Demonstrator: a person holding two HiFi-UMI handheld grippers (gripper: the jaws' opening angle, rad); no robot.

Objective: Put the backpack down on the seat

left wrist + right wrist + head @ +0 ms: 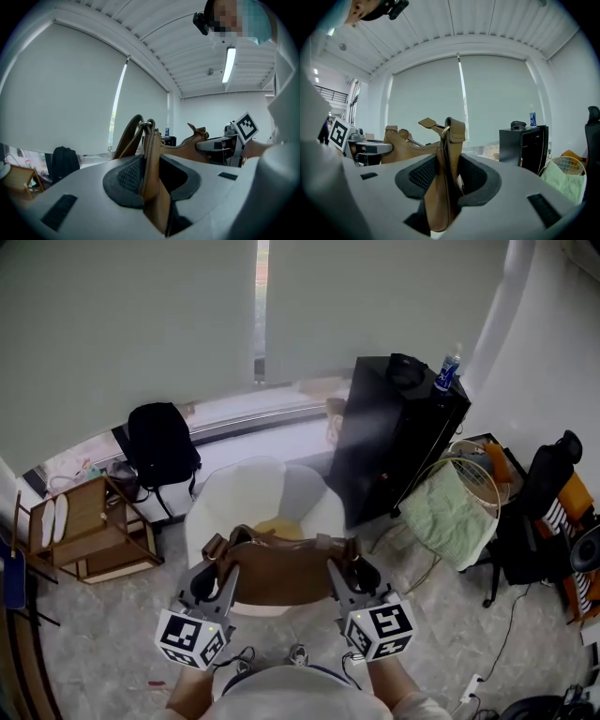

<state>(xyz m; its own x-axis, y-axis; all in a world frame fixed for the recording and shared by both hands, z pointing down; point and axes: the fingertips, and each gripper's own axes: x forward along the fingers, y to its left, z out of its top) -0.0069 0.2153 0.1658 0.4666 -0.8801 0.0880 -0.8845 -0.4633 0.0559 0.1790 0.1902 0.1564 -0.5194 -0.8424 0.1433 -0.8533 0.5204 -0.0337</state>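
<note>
The left gripper (149, 176) is clamped on the leather at one side of the brown backpack (279, 570). The right gripper (446, 176) pinches the opposite side the same way. Slung between them, the backpack hangs over the white seat (239, 491) and hides its front. Whether its base touches the cushion cannot be told. Beyond stands a black cabinet (394, 442).

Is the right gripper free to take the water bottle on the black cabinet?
Probably not: the right gripper is shut on the brown backpack, though nothing covers the water bottle.
</note>
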